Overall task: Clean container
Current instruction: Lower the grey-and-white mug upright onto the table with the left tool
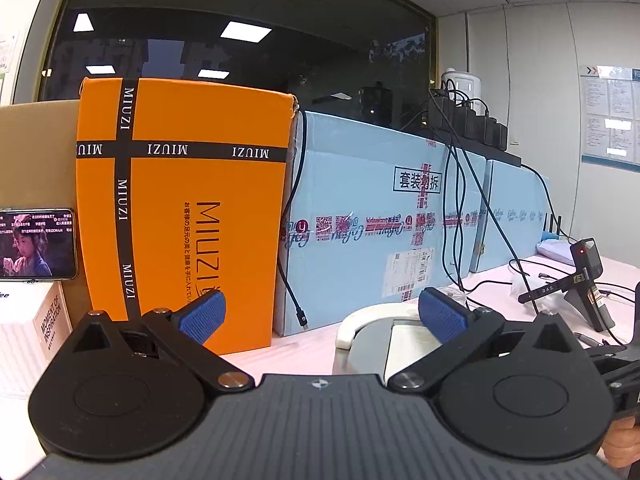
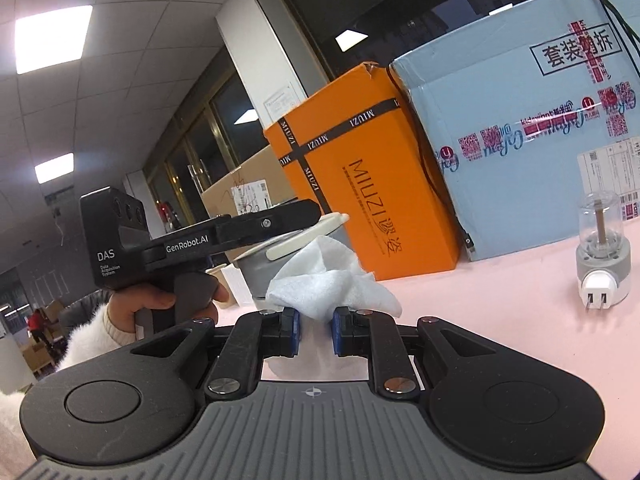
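White fibrous wipe [image 2: 320,280] – crumpled, pinched in right claw [image 2: 314,330]

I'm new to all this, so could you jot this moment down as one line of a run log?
task: clean container | left gripper: open, over grey container | right gripper: shut on white cloth | wiping: not yet begun

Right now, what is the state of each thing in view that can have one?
Left gripper: open, above the container.
Right gripper: shut on the cloth.
Cloth: crumpled, held up off the table.
Container: upright on the table, lid partly on it.
Phone: screen on, playing video.
Plug lamp: unplugged, standing on the table.
Orange box: closed, standing upright.
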{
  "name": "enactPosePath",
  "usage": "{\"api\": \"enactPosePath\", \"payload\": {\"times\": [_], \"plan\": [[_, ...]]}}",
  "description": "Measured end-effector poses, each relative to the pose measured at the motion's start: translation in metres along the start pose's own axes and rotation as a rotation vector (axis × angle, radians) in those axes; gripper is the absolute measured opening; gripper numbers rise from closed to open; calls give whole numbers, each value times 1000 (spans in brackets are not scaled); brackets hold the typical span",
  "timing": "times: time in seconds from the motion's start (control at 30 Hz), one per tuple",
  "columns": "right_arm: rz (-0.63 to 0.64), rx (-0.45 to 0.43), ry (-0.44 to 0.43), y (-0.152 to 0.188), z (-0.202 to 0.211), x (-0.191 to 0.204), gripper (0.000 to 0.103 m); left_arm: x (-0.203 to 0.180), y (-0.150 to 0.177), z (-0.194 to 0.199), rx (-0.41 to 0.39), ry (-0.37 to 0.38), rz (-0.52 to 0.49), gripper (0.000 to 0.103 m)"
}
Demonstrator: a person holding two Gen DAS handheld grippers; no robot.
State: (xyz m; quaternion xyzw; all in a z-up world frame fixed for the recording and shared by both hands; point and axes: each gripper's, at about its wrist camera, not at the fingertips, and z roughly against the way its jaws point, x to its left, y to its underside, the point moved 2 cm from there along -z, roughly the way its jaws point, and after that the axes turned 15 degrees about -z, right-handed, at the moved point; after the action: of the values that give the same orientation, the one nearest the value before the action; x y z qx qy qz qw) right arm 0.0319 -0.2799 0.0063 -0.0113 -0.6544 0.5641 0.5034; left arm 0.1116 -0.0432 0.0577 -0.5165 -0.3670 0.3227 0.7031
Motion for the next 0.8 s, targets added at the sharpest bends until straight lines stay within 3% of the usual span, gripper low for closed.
{"api": "enactPosePath", "payload": {"times": [0.33,0.53,0.6,0.7,0.8], "plan": [[-69,104,56,8,-15,-13,16,-7,0,7,-1,-72,-12,103],[-42,288,133,26,-33,-18,16,-11,1,9,-5,-105,-9,103],[-31,315,104,30,-33,-15,16,-15,1,11,-12,-131,-28,103],[-8,328,-9,31,-26,-3,16,-18,2,18,-40,-207,-45,103],[40,396,-66,39,-27,8,16,-8,5,32,-100,-238,37,103]]}}
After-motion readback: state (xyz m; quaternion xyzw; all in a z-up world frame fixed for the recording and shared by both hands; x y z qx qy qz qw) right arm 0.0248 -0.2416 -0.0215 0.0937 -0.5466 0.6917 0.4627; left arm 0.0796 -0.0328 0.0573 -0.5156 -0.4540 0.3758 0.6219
